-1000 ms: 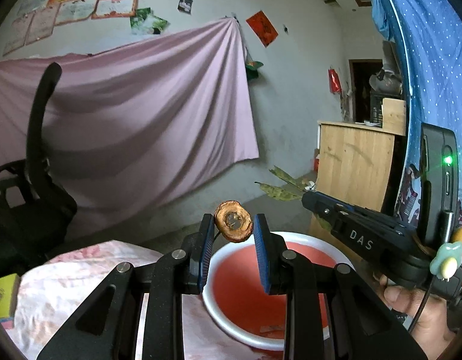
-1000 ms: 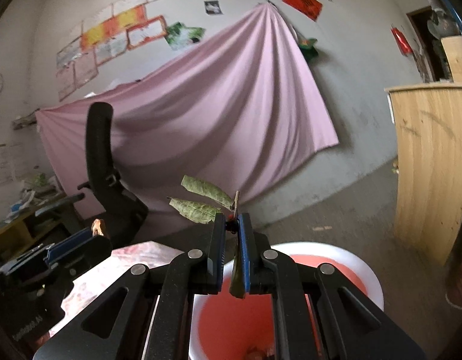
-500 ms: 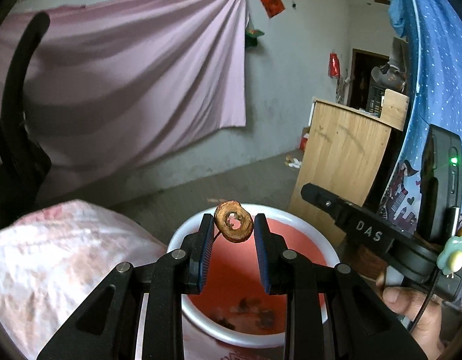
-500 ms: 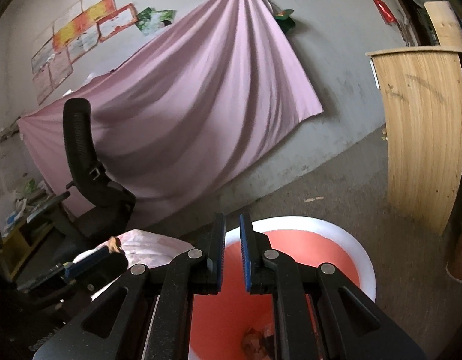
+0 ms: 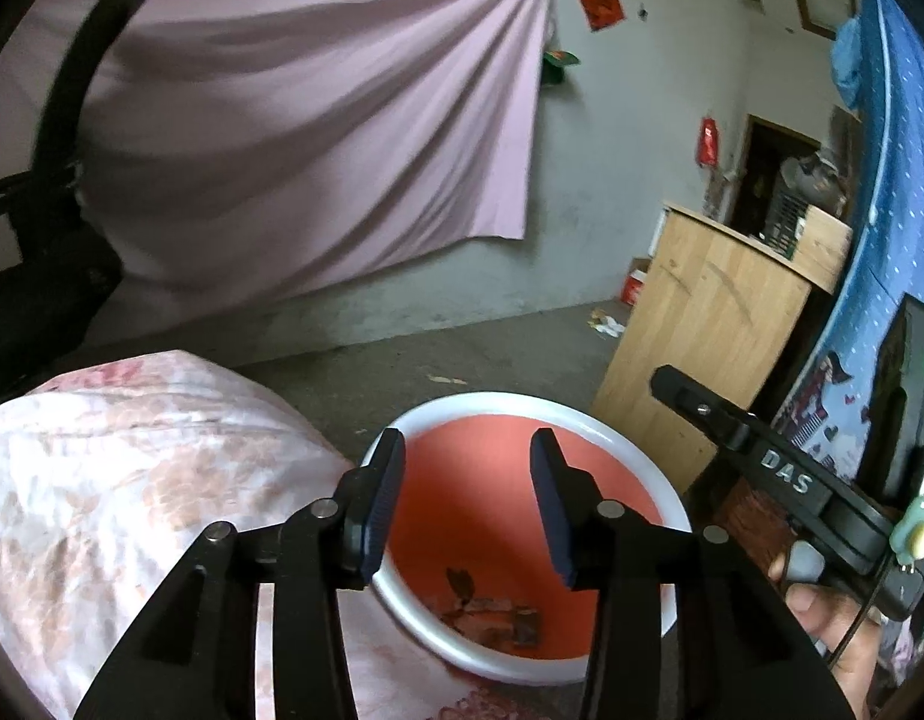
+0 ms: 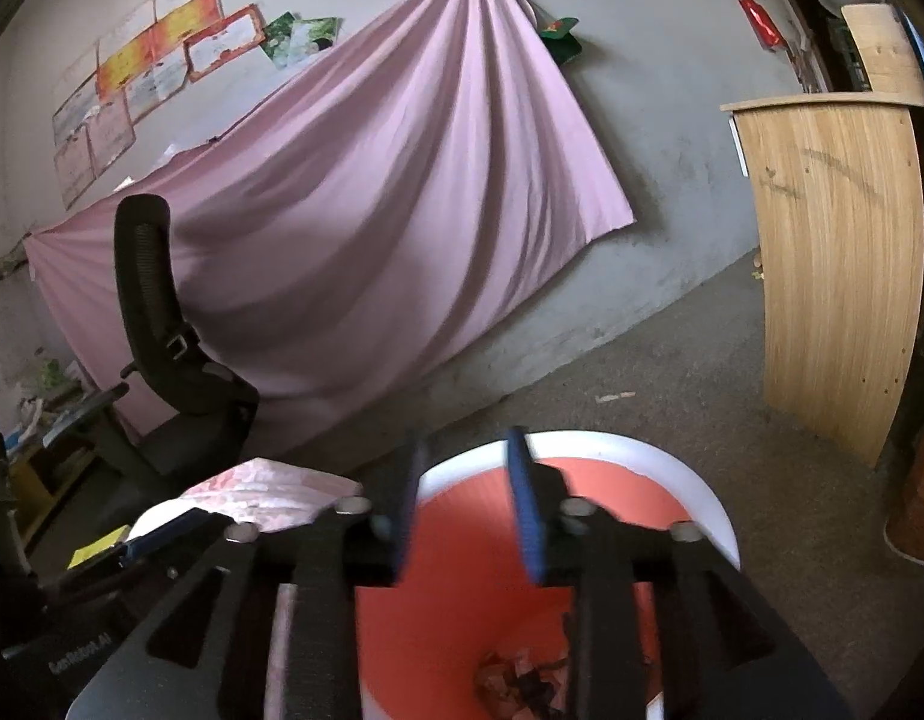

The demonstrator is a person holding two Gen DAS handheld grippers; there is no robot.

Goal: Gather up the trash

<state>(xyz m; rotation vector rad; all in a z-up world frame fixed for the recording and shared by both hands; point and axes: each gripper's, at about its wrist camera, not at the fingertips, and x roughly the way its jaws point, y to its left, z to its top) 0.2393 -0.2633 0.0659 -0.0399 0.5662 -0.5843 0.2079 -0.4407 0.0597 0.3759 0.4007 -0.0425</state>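
Lived-in home room: wall-hung sheet (image 6: 366, 210), wardrobe (image 6: 834, 252).

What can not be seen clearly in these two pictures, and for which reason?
- Trash in the red bin, left wrist view: dark scraps, too small to identify.
- Same trash, right wrist view: blurred, partly behind the right gripper, whose jaws are opening with nothing between them.
- Bin's near rim, right wrist view: cut off by the bottom edge.
- Hand, left wrist view: mostly hidden behind the other gripper's handle.
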